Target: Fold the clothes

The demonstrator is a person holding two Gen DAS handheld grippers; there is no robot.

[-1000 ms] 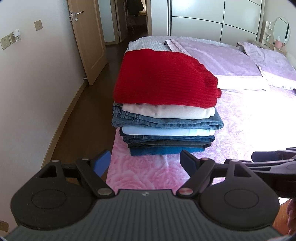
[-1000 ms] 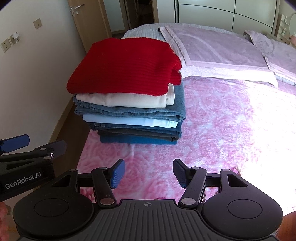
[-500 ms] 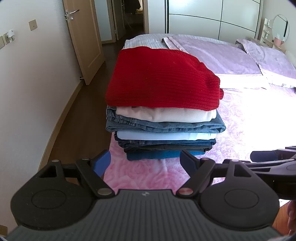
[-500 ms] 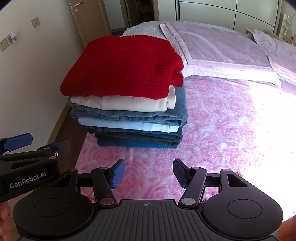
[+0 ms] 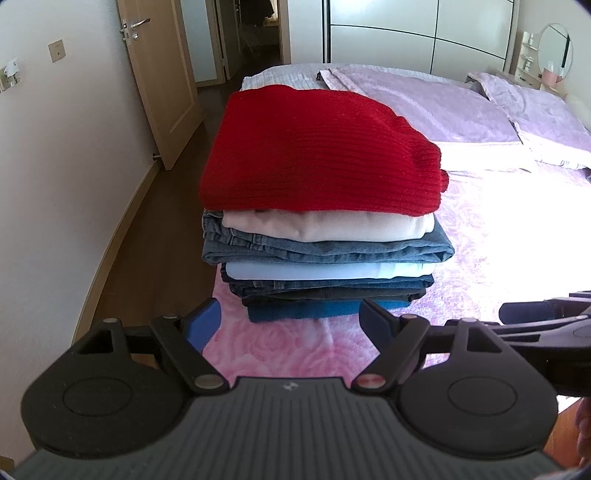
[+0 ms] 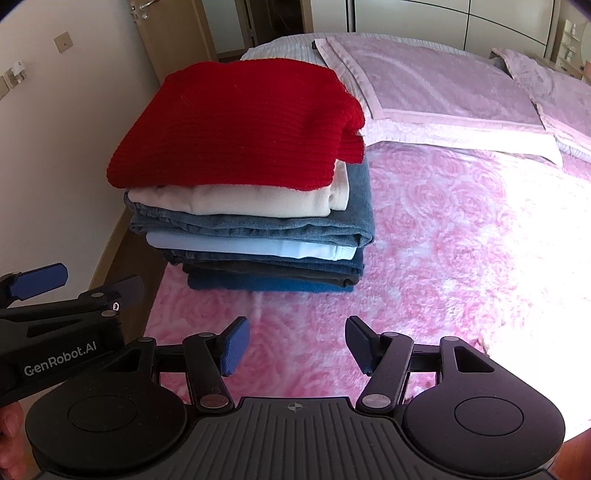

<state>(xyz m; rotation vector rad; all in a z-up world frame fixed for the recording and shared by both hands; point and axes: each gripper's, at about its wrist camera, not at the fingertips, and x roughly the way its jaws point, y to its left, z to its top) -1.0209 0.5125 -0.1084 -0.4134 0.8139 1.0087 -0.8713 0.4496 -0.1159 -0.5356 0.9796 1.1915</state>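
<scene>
A stack of folded clothes [image 5: 325,258] [image 6: 255,236] sits at the near left corner of the bed. A red knit sweater [image 5: 314,151] [image 6: 240,122] lies on top, with a cream garment, jeans and blue pieces under it. My left gripper [image 5: 291,321] is open just in front of the stack's bottom edge, nothing between its blue pads. My right gripper [image 6: 295,345] is open too, over the pink bedspread [image 6: 424,258] short of the stack. Each view catches the other gripper at its side: the left gripper [image 6: 74,282] and the right gripper [image 5: 535,310].
The bed [image 5: 498,236] stretches right and back, with a lilac quilt [image 6: 424,85] and pillow [image 5: 528,107] at its far end. A white wall [image 5: 55,184], wooden floor [image 5: 155,236] and door [image 5: 159,74] lie to the left. Wardrobe doors [image 5: 406,33] stand behind.
Both grippers have drawn nearer to the stack and a little lower, so it looks larger in both views. The jaws kept the same width.
</scene>
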